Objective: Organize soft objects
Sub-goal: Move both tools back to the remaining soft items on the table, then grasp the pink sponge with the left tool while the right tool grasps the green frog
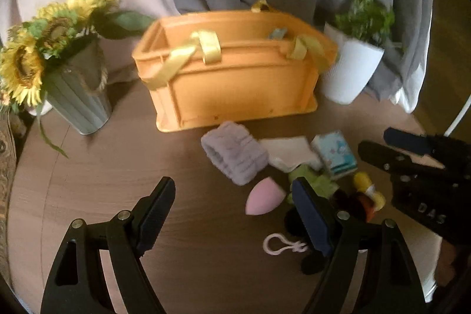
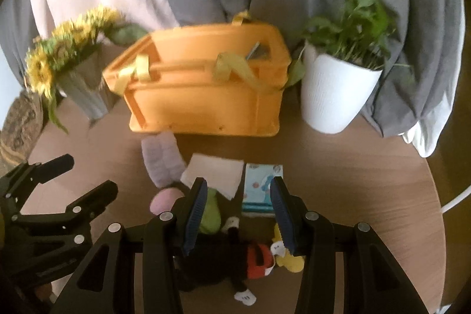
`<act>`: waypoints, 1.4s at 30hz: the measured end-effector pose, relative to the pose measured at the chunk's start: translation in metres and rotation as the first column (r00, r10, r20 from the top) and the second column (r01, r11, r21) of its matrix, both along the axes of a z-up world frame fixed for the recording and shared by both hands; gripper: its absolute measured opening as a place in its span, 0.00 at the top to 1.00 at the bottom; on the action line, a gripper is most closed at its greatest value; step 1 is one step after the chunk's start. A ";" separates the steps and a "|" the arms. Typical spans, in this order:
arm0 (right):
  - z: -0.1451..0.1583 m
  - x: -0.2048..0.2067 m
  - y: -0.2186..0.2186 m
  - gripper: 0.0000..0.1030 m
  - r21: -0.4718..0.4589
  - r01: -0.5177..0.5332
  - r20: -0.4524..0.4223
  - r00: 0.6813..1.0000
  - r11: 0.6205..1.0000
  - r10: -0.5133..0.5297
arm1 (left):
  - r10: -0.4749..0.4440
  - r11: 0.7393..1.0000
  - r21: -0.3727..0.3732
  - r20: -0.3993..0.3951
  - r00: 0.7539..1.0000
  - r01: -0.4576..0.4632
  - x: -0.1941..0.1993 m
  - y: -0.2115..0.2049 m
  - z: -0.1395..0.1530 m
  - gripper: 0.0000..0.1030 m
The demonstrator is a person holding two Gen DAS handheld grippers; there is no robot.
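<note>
Left gripper (image 1: 232,196) jaws spread wide over pink makeup sponge (image 1: 263,196); right gripper (image 2: 238,211) half-spread above black plush toy (image 2: 223,261), nothing pinched. Orange crate (image 1: 235,78) beyond.

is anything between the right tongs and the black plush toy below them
Nothing visible. The right tongs hang open directly over the black plush toy, with only air between. The green soft toy sits beside the left finger, not underneath.
</note>
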State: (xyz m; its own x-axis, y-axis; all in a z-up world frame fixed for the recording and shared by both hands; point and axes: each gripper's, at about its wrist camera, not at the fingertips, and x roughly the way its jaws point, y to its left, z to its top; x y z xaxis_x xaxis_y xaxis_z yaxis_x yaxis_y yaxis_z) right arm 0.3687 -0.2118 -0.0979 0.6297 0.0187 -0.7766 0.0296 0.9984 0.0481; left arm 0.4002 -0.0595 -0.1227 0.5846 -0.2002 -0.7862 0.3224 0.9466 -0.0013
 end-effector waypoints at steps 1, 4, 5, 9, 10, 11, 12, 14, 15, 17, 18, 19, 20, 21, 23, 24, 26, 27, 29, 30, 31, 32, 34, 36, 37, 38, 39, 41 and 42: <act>-0.004 0.001 0.003 0.55 0.001 -0.011 -0.007 1.000 1.000 0.011 | -0.007 1.000 0.011 -0.006 1.000 0.008 0.001 -0.001 -0.005 0.21; -0.020 0.009 0.010 0.55 0.016 -0.053 -0.055 0.997 0.998 0.053 | -0.060 0.998 0.011 -0.037 0.998 0.060 0.006 -0.002 -0.021 0.22; -0.026 0.011 0.012 0.55 0.018 -0.060 -0.068 0.996 0.998 0.061 | -0.086 0.996 0.016 -0.046 0.995 0.087 0.007 -0.004 -0.025 0.22; -0.045 0.018 0.018 0.55 0.029 -0.087 -0.124 0.988 0.996 0.090 | -0.166 0.984 0.064 -0.044 0.985 0.169 0.011 -0.011 -0.036 0.24; -0.049 0.019 0.019 0.55 0.027 -0.092 -0.133 0.987 0.995 0.095 | -0.182 0.981 0.056 -0.043 0.982 0.185 0.012 -0.011 -0.037 0.24; -0.051 0.020 0.020 0.55 0.035 -0.097 -0.142 0.985 0.995 0.101 | -0.195 0.979 0.051 -0.044 0.980 0.197 0.014 -0.012 -0.038 0.24; -0.054 0.021 0.020 0.55 0.045 -0.098 -0.150 0.983 0.994 0.103 | -0.200 0.978 0.052 -0.046 0.979 0.203 0.015 -0.013 -0.039 0.24; -0.058 0.023 0.020 0.55 0.063 -0.109 -0.164 0.979 0.992 0.118 | -0.207 0.976 0.057 -0.053 0.977 0.210 0.018 -0.014 -0.041 0.24; -0.059 0.023 0.020 0.55 0.064 -0.110 -0.166 0.979 0.992 0.120 | -0.210 0.975 0.059 -0.058 0.976 0.213 0.020 -0.015 -0.043 0.24; -0.062 0.026 0.021 0.55 0.058 -0.117 -0.173 0.977 0.991 0.125 | -0.221 0.973 0.058 -0.068 0.973 0.225 0.021 -0.015 -0.045 0.25; -0.063 0.027 0.022 0.55 0.056 -0.119 -0.176 0.976 0.991 0.128 | -0.229 0.970 0.062 -0.070 0.971 0.233 0.022 -0.016 -0.047 0.25; -0.065 0.028 0.022 0.55 0.054 -0.126 -0.180 0.975 0.991 0.134 | -0.239 0.967 0.068 -0.075 0.968 0.244 0.023 -0.017 -0.049 0.25; -0.066 0.029 0.023 0.55 0.052 -0.133 -0.184 0.973 0.990 0.140 | -0.250 0.964 0.071 -0.081 0.965 0.256 0.023 -0.018 -0.051 0.25; -0.067 0.030 0.024 0.55 0.055 -0.139 -0.187 0.971 0.989 0.147 | -0.263 0.960 0.070 -0.088 0.961 0.270 0.023 -0.020 -0.053 0.25; -0.070 0.033 0.024 0.55 0.089 -0.159 -0.200 0.964 0.983 0.174 | -0.274 0.957 0.069 -0.096 0.957 0.281 0.024 -0.022 -0.057 0.26; -0.071 0.033 0.025 0.55 0.101 -0.165 -0.202 0.962 0.981 0.183 | -0.281 0.955 0.071 -0.100 0.954 0.289 0.025 -0.023 -0.058 0.25; -0.073 0.034 0.027 0.55 0.113 -0.179 -0.205 0.958 0.977 0.200 | -0.289 0.953 0.068 -0.107 0.951 0.297 0.027 -0.024 -0.061 0.26; -0.075 0.036 0.028 0.55 0.112 -0.180 -0.210 0.957 0.977 0.200 | -0.295 0.951 0.060 -0.115 0.949 0.303 0.029 -0.025 -0.063 0.26; -0.079 0.040 0.028 0.55 0.124 -0.182 -0.228 0.951 0.975 0.207 | -0.298 0.951 0.052 -0.122 0.947 0.306 0.031 -0.026 -0.066 0.26; -0.081 0.042 0.028 0.55 0.129 -0.182 -0.235 0.949 0.975 0.209 | -0.302 0.949 0.048 -0.126 0.945 0.310 0.032 -0.027 -0.068 0.26; -0.082 0.043 0.027 0.55 0.132 -0.182 -0.239 0.948 0.974 0.209 | -0.308 0.948 0.044 -0.129 0.942 0.316 0.032 -0.028 -0.069 0.26; -0.084 0.045 0.027 0.55 0.134 -0.186 -0.245 0.945 0.973 0.214 | -0.313 0.946 0.040 -0.130 0.941 0.321 0.033 -0.030 -0.071 0.26; -0.087 0.047 0.027 0.55 0.136 -0.193 -0.255 0.941 0.972 0.223 | -0.314 0.946 0.040 -0.137 0.939 0.322 0.035 -0.030 -0.073 0.26; -0.088 0.048 0.028 0.55 0.136 -0.200 -0.259 0.938 0.970 0.230 | -0.314 0.946 0.033 -0.142 0.939 0.321 0.037 -0.031 -0.076 0.26; -0.089 0.050 0.028 0.55 0.139 -0.202 -0.261 0.937 0.970 0.233 | -0.314 0.947 0.028 -0.146 0.938 0.321 0.037 -0.031 -0.078 0.26; -0.090 0.051 0.028 0.55 0.143 -0.202 -0.262 0.936 0.969 0.234 | -0.314 0.947 0.027 -0.150 0.938 0.321 0.038 -0.032 -0.079 0.26; -0.092 0.052 0.028 0.55 0.153 -0.201 -0.264 0.935 0.967 0.236 | -0.314 0.947 0.027 -0.150 0.937 0.321 0.038 -0.033 -0.080 0.26; -0.094 0.055 0.029 0.56 0.165 -0.204 -0.268 0.932 0.965 0.243 | -0.309 0.948 0.032 -0.150 0.939 0.317 0.039 -0.034 -0.083 0.26; -0.095 0.055 0.028 0.57 0.164 -0.205 -0.269 0.932 0.965 0.244 | -0.307 0.949 0.030 -0.151 0.940 0.315 0.039 -0.035 -0.084 0.26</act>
State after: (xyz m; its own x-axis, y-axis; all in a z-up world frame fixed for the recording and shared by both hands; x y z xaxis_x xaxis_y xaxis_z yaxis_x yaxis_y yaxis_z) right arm 0.4240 -0.1841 -0.1924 0.3502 0.2476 -0.9034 -0.1627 0.9658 0.2017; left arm 0.4394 -0.0942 -0.2071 0.3810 -0.3097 -0.8712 0.6010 0.7990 -0.0212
